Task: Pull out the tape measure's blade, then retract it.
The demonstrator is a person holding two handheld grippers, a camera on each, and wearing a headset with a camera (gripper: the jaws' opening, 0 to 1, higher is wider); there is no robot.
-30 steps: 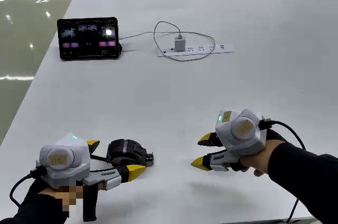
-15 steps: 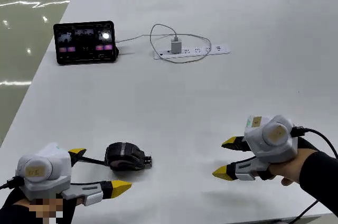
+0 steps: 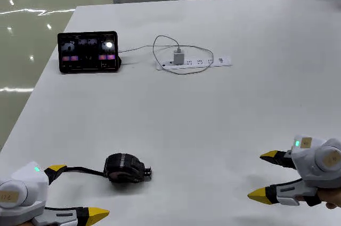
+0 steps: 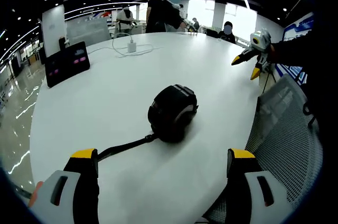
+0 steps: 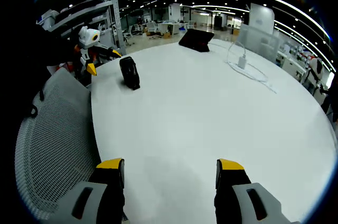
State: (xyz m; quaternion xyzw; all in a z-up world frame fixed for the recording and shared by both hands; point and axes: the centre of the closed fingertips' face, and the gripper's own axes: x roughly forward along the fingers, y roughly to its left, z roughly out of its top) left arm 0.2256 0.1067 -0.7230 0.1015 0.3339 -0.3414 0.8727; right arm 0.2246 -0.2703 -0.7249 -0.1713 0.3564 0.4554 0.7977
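One mesh chair [image 4: 288,129] — near tape measure [image 4: 171,112]

The tape measure [image 3: 125,168] lay on the table [image 3: 224,109] near the front edge, towards the left. Its strap [image 3: 80,170] ran leftwards to the left gripper [image 3: 78,191] at the front left corner; whether it touched a jaw was hard to tell. The right gripper [image 3: 260,176] sat at the front right, well apart from the tape measure. Far behind, the tablet [image 3: 88,51] stood at the left. The power strip [image 3: 194,62] lay to the tablet's right with a charger [image 3: 178,57] on it.
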